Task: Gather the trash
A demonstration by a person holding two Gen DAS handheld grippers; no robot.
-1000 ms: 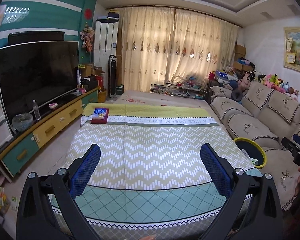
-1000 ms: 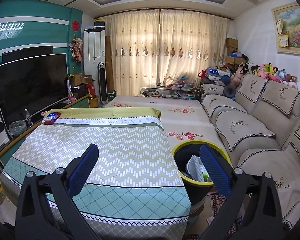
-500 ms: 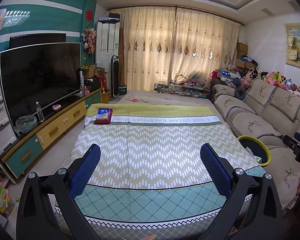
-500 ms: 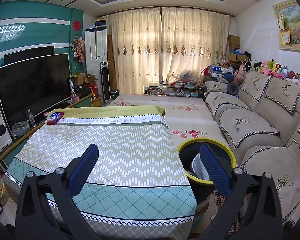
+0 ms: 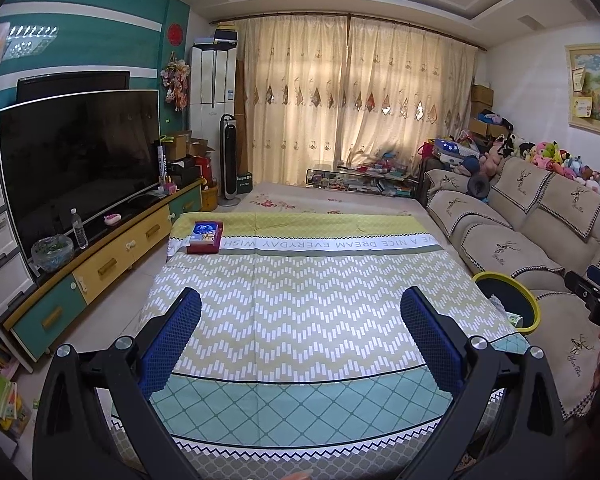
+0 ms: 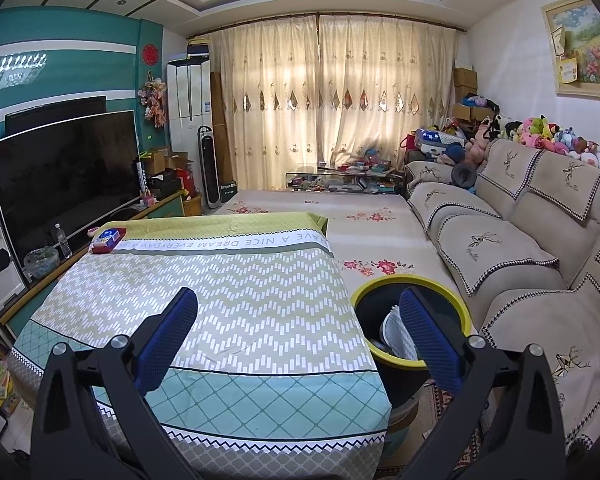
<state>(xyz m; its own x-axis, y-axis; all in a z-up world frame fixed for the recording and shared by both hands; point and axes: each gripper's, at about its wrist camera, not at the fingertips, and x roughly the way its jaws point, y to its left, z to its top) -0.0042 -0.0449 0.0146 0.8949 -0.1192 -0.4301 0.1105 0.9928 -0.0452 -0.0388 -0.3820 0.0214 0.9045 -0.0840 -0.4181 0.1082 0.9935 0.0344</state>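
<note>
A black bin with a yellow rim (image 6: 410, 292) stands on the floor at the table's right side; white and greenish scraps (image 6: 396, 334) lie inside it. The left wrist view shows the same bin (image 5: 508, 300) past the table's right edge. My left gripper (image 5: 300, 332) hangs open over the near end of the patterned tablecloth (image 5: 308, 292), nothing between its blue pads. My right gripper (image 6: 300, 336) is open too, its right pad over the bin's mouth and its left pad over the tablecloth (image 6: 204, 288). A red tissue box (image 5: 205, 237) sits at the table's far left corner.
A beige sofa (image 6: 512, 248) runs along the right, close to the bin. A TV (image 5: 80, 160) on a low cabinet (image 5: 112, 256) lines the left wall, with a water bottle (image 5: 79, 228) and a glass bowl (image 5: 52, 250). Curtains and clutter fill the far end.
Both grippers have drawn back and risen a little, so the table and bin look slightly smaller and farther. The jaws have stayed open and the table top looks the same.
</note>
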